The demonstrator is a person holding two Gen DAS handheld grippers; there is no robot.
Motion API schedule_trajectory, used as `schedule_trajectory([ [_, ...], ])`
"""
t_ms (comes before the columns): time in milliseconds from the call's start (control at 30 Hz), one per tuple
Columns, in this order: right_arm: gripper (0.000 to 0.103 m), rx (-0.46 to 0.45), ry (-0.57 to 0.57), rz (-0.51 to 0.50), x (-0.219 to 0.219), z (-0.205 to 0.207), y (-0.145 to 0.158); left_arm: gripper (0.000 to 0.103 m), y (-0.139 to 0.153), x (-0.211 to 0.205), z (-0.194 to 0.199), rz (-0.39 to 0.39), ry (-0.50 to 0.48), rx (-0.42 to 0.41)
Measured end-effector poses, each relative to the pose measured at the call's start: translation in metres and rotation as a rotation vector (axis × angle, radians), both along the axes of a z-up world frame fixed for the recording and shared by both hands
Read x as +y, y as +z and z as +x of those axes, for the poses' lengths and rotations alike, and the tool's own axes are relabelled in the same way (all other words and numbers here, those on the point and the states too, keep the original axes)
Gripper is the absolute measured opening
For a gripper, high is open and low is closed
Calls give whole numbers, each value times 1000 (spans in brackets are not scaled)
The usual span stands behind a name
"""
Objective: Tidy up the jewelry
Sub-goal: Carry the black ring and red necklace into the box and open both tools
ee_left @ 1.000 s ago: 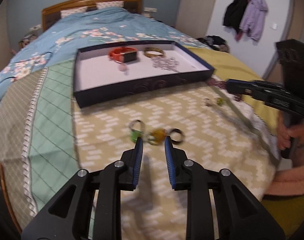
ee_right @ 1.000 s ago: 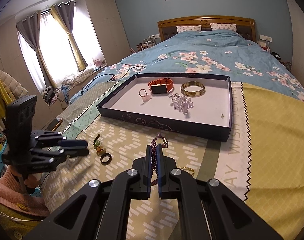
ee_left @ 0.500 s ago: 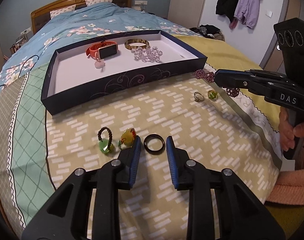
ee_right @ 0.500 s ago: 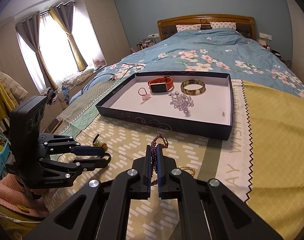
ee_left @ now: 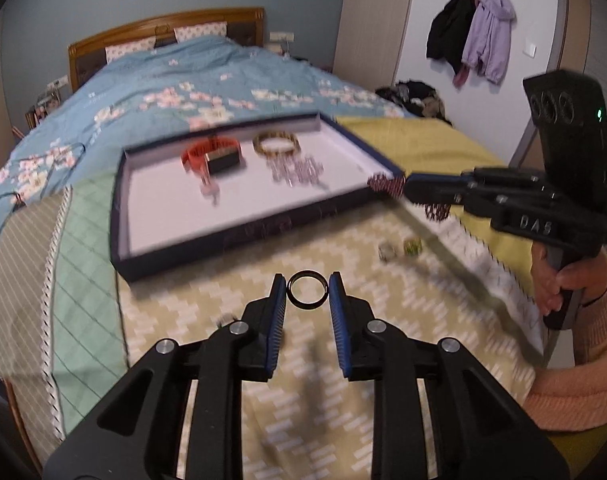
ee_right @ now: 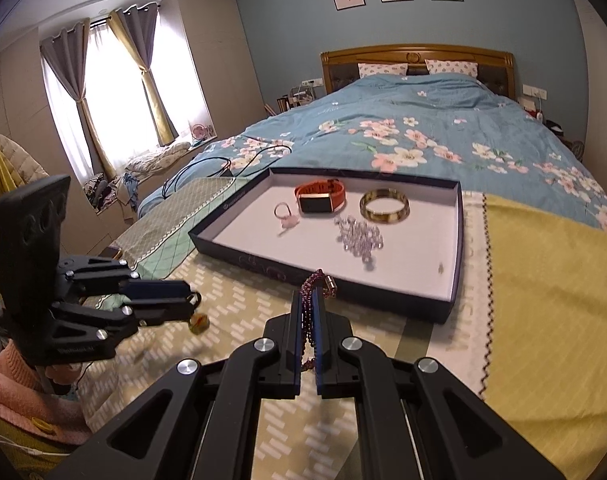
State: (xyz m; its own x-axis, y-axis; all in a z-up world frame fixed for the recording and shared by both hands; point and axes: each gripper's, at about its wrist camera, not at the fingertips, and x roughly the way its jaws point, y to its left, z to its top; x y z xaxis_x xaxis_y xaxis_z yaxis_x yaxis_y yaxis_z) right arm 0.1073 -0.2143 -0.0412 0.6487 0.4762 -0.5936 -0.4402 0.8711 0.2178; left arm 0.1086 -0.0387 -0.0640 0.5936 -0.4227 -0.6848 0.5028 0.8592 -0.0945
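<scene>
Left gripper (ee_left: 307, 290) pinches the ring (ee_left: 307, 289); right gripper (ee_right: 308, 316) clamps the beads (ee_right: 312, 292). Carry both level over the tray (ee_right: 458, 240) at frame centre, release low.

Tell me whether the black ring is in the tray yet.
Not yet. The plain black ring sits pinched between the left gripper's fingers, short of the dark-walled, white-floored tray.

**Two wrist views crossing over one bed**

Our left wrist camera sits low behind the left gripper (ee_left: 307, 294), facing the headboard at 11 o'clock, with the tray (ee_left: 239, 240) near at 12 and the right gripper (ee_left: 399, 188) at 2. Our right wrist camera looks along the right gripper (ee_right: 308, 308) toward the headboard at 1 o'clock, the left gripper (ee_right: 191, 300) at 9. Both share the tray (ee_right: 457, 240) and the patterned blanket (ee_right: 239, 300).
</scene>
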Motion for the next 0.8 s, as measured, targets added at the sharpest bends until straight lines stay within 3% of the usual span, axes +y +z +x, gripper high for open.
schedule_trajectory([
  [300, 4, -37, 23, -17, 5, 27, 14, 22, 27, 2, 25, 0, 32, -86],
  [800, 3, -17, 52, -73, 21, 75, 9, 22, 16, -6, 78, 34, 62, -54],
])
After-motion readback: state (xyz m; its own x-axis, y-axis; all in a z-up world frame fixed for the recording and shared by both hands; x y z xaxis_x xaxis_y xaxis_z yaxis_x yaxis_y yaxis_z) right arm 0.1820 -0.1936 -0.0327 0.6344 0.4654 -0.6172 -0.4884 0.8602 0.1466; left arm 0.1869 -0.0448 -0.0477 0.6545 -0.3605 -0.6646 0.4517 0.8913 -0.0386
